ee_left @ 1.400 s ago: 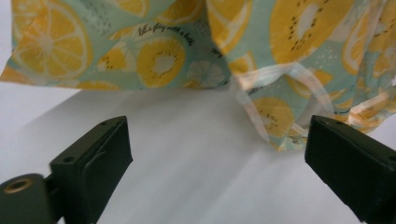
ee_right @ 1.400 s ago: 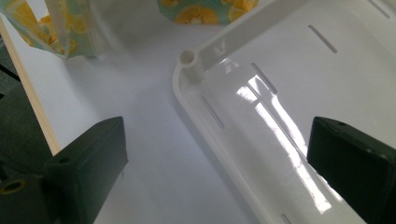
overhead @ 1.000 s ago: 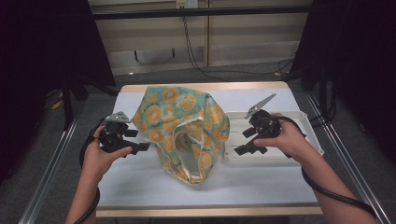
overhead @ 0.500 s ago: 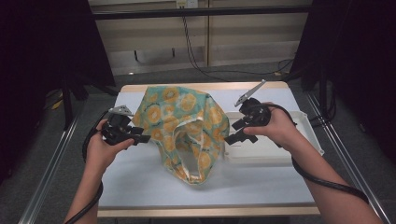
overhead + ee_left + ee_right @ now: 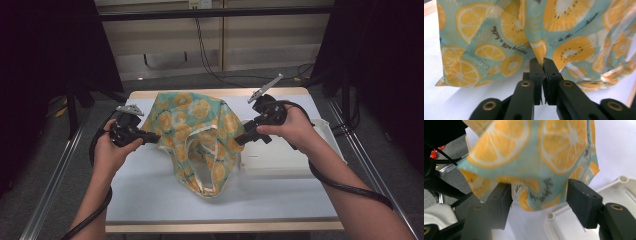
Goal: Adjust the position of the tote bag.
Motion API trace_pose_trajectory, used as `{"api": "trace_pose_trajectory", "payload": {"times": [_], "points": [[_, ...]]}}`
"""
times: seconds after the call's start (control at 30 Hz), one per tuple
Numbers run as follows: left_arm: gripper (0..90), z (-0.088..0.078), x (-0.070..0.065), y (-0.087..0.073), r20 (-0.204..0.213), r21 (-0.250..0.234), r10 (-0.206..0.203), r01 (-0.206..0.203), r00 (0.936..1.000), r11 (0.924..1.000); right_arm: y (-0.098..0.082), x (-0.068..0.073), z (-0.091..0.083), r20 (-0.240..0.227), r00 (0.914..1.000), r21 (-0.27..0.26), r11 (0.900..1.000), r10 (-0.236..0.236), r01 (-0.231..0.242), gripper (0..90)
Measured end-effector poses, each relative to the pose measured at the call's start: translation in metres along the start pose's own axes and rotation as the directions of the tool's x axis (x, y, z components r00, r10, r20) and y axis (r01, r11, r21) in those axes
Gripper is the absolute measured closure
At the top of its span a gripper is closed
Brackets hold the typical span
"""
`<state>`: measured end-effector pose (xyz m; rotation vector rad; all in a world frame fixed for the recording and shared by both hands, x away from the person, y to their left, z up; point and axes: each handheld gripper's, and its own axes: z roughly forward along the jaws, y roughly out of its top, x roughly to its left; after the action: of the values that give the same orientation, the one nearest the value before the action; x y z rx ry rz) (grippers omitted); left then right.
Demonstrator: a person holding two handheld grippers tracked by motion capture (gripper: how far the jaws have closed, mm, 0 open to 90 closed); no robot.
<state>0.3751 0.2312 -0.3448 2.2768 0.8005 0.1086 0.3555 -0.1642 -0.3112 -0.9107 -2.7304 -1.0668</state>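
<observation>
On the white table (image 5: 150,195), the left gripper (image 5: 152,136) has just clamped the left edge of the fruit-print cloth (image 5: 200,135); the right gripper (image 5: 241,141), jaws closing but not yet pressing, straddles the right edge, readying a two-handed lift beside the tray (image 5: 300,165).

Teal cloth (image 5: 197,137) printed with orange and lemon slices, kiwi-like rounds and small black script, crumpled and partly lifted in the middle of the tabletop. Wide and bunched toward the far edge, narrowing to a rounded lower end lying flat nearer the front, with a pale inner side showing through an opening there. Left edge pinched into a raised fold, right edge hanging in loose folds just beside a white tray.
</observation>
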Motion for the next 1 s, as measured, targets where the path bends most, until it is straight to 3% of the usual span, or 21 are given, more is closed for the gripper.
{"api": "trace_pose_trajectory", "payload": {"times": [0.07,0.17,0.23,0.3,0.33,0.5,0.53,0.63,0.77,0.87,1.0], "points": [[89.1,-0.002,0.0,0.002,-0.001,0.011,0.002,-0.002,1.0,0.9999,0.004,0.001,0.0,0.011,0.9999,0.004,1.0,-0.007,0.007,37.1],[90.0,-0.004,0.0,0.004,-0.002,0.025,0.005,-0.005,1.0,0.9997,0.009,0.0,0.002,0.019,0.9997,0.015,1.0,-0.015,0.015,45.2],[90.0,-0.006,0.0,0.006,-0.011,0.023,0.007,-0.006,0.9999,0.9997,0.011,-0.001,0.002,0.024,0.9997,0.018,1.0,-0.009,0.008,58.3],[90.0,-0.007,0.001,0.006,-0.015,0.02,0.001,-0.001,0.9999,0.9998,0.012,-0.002,0.002,0.023,0.9996,0.024,1.0,-0.014,0.013,59.4],[90.0,-0.01,0.002,0.008,-0.005,0.032,-0.002,0.002,1.0,0.9995,0.014,-0.001,0.0,0.038,0.9993,0.016,1.0,-0.005,0.004,69.3],[90.0,-0.018,0.004,0.014,-0.005,0.029,-0.009,0.009,0.9999,0.9995,0.017,-0.002,-0.005,0.043,0.9989,0.004,1.0,0.021,-0.021,81.9],[90.0,-0.024,0.005,0.018,-0.011,0.01,-0.017,0.017,0.9998,0.9998,0.019,-0.004,-0.009,0.046,0.998,-0.013,0.999,0.043,-0.043,89.0],[90.0,-0.031,0.006,0.022,-0.01,-0.003,-0.02,0.02,0.9998,0.9998,0.02,-0.006,-0.012,0.033,0.9981,-0.022,0.998,0.052,-0.051,90.0],[90.0,-0.042,0.009,0.031,-0.025,-0.01,-0.028,0.028,0.9993,0.9996,0.023,-0.009,-0.018,0.054,0.9954,-0.038,0.996,0.079,-0.077,90.0],[90.0,-0.055,0.014,0.038,-0.008,-0.049,-0.067,0.066,0.9977,0.9966,0.027,-0.011,-0.022,0.059,0.9938,-0.052,0.994,0.094,-0.091,90.0],[90.0,-0.061,0.02,0.044,-0.02,-0.045,-0.079,0.078,0.9967,0.9959,0.032,-0.016,-0.03,0.069,0.9913,-0.074,0.991,0.112,-0.107,90.0]]}}
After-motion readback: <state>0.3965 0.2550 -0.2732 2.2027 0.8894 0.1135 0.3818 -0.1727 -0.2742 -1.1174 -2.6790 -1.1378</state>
